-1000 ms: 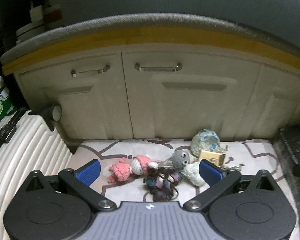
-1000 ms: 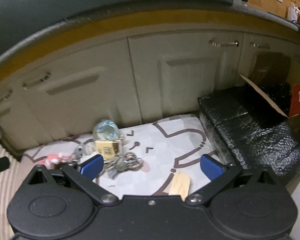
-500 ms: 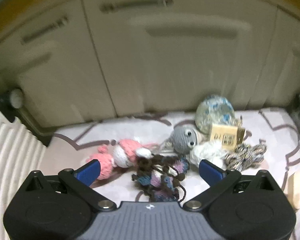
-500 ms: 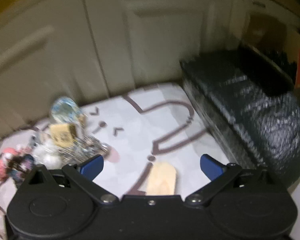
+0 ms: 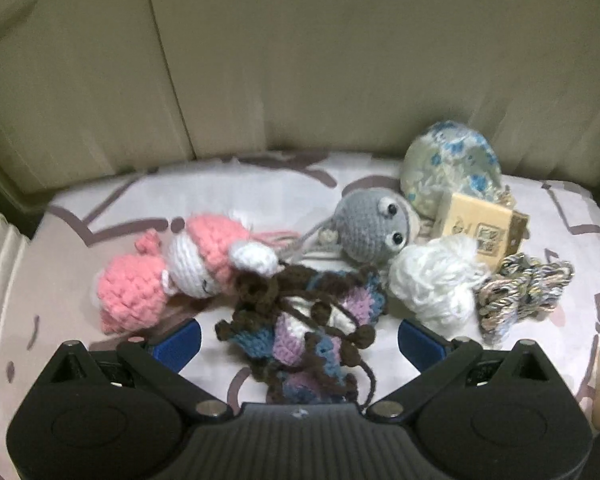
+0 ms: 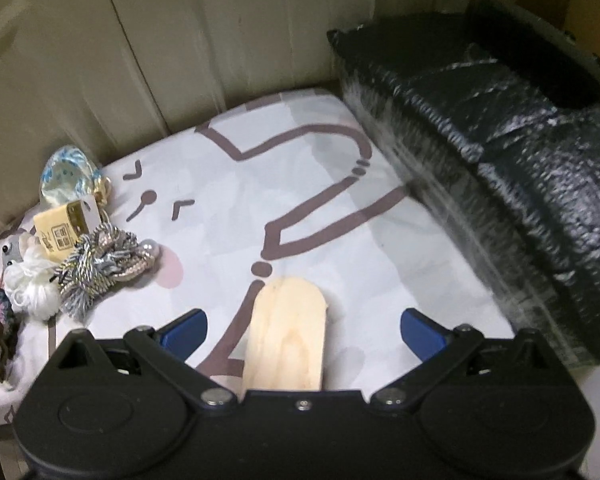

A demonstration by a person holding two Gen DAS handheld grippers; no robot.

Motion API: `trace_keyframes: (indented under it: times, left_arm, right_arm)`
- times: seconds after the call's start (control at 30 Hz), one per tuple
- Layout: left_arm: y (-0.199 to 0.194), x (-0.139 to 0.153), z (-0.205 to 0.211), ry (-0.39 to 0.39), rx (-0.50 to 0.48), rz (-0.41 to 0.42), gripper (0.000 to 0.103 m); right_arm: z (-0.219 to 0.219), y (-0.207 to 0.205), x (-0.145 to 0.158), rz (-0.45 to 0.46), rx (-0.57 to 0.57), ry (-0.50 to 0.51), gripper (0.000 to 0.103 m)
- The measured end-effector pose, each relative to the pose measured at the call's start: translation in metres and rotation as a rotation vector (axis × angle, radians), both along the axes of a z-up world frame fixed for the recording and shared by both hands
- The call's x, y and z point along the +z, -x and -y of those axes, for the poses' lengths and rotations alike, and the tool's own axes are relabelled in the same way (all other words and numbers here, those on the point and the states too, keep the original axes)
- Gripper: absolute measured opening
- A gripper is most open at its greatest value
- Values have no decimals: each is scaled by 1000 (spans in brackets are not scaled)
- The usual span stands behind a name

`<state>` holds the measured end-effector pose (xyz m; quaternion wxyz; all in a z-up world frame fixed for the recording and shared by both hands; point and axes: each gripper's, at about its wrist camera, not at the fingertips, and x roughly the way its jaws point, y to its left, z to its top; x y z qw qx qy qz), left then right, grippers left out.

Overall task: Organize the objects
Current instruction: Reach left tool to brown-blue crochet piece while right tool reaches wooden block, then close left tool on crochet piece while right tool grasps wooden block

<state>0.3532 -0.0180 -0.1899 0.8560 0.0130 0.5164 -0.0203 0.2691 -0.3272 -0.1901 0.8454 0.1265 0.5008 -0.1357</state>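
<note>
While the left gripper [image 5: 298, 336] hangs low over the patterned cloth [image 5: 260, 168] with its jaws spread wide, a brown-and-blue crocheted piece [image 5: 300, 320] lies between the blue fingertips, its long axis running from 6 o'clock toward 12. At 10 o'clock of it lies a pink doll [image 5: 172, 272], at 1 o'clock a grey toy [image 5: 372, 224], at 3 o'clock a white pompom [image 5: 436, 284]. The right gripper [image 6: 302, 330], also spread and holding nothing, straddles a flat wooden piece [image 6: 286, 340] whose rounded end points to 12 o'clock. Compared with half a second ago, both grippers have come nearer: the crochet and the wood now look larger and sit further between the fingers.
</note>
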Motion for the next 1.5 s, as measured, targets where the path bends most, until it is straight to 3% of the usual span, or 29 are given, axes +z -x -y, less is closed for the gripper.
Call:
trace_keyframes:
  times: [0.17,0.4,0.53,0.77,0.87,1.1,1.5]
  left_arm:
    - [0,-16,-1,2,15,-10,103]
    - [-3,-25,-6,12,36,-57,91]
    - [-2,-26,-4,8,19,-52,76]
    - [6,-21,4,-3,2,-20,41]
    - [7,-13,-1,25,16,-26,31]
    - [17,11,-5,33,10,-1,27]
    - [59,85,-7,26,4,128,27]
  right_arm:
    - [-1,-4,-11,-39,8,-41,102]
    - [-4,-7,-22,-84,-2,-67,83]
    - [-10,-7,-23,-97,22,-19,76]
    - [-17,-8,-17,-114,66,34,48]
    - [-19,-8,-16,-113,70,34,47]
    - [-20,-4,-5,-93,78,24,46]
    - [-23,15,54,30,71,16,46]
